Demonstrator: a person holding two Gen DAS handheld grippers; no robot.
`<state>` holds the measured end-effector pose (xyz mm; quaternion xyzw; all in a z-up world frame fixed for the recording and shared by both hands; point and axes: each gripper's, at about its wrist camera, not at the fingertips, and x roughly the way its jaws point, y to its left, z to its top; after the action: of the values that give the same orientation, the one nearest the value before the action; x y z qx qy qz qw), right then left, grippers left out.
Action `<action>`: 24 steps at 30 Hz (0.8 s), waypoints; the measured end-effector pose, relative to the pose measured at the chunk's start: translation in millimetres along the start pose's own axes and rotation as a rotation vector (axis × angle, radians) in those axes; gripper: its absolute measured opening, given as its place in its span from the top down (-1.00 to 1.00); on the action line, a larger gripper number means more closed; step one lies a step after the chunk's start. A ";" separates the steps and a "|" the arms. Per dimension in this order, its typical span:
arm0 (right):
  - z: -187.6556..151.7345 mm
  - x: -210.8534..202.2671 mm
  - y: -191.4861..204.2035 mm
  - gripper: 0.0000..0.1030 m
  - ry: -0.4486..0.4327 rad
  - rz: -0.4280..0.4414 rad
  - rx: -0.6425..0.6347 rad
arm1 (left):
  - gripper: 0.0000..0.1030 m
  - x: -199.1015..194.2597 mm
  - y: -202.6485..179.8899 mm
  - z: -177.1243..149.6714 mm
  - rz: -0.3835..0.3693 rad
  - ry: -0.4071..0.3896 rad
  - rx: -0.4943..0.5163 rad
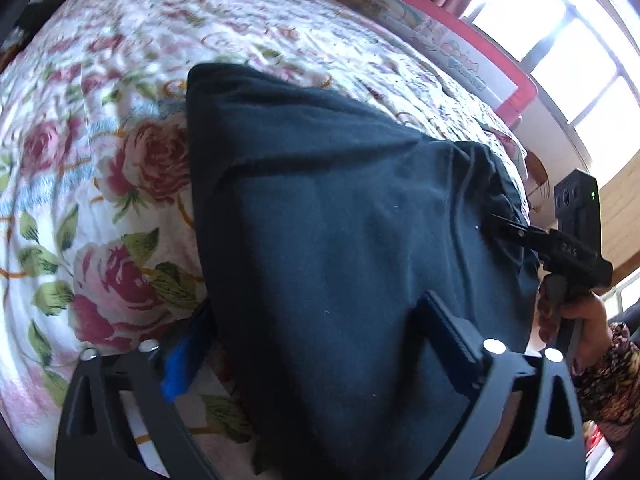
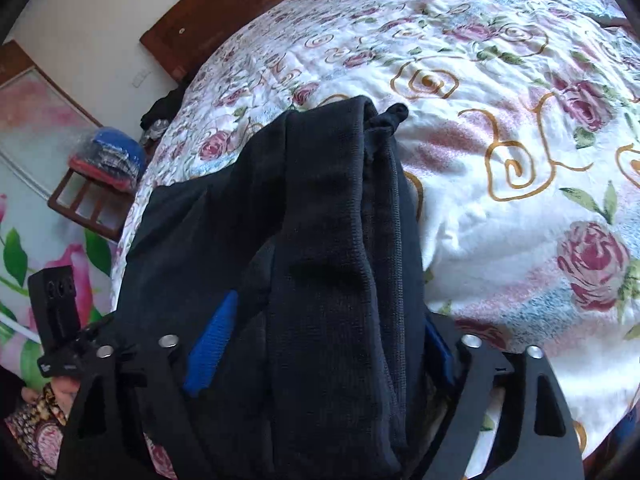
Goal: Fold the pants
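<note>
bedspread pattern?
White quilted bedspread with pink-red roses, green leaves, gold swirls; clearest in the right wrist view.

**Dark pants between my left jaws**

My left gripper (image 1: 316, 344) straddles the dark pants (image 1: 332, 200) on the floral bedspread (image 1: 100, 128), fingers spread. My right gripper (image 1: 508, 228) meets the cloth's right edge, beside the window (image 1: 568, 40).

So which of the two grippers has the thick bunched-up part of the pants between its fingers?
The right gripper: ridged, gathered folds of the dark pants run between its fingers. The left gripper straddles only a smooth, flat edge.
</note>
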<state>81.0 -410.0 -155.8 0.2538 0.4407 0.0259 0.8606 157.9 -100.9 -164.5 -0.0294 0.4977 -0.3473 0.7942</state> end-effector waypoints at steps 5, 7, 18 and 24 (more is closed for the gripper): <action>-3.7 -10.6 4.8 -0.12 -0.046 0.011 -0.007 | 0.00 -20.7 -11.0 -6.0 0.066 -0.078 0.028; -4.3 -13.4 7.4 -0.09 -0.056 0.010 -0.011 | 0.19 -29.4 -7.4 -6.6 0.063 -0.100 0.006; -1.1 -25.5 -1.9 -0.16 -0.050 -0.011 0.051 | -0.24 -46.7 -13.9 -13.2 0.095 -0.119 0.068; 5.9 -18.5 -13.6 -0.35 -0.030 0.101 0.102 | -0.37 -35.9 -9.5 -5.1 0.020 -0.077 0.027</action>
<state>71.9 -429.3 -145.4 0.3198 0.4150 0.0429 0.8507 139.3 -85.7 -135.6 -0.0269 0.4624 -0.3446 0.8165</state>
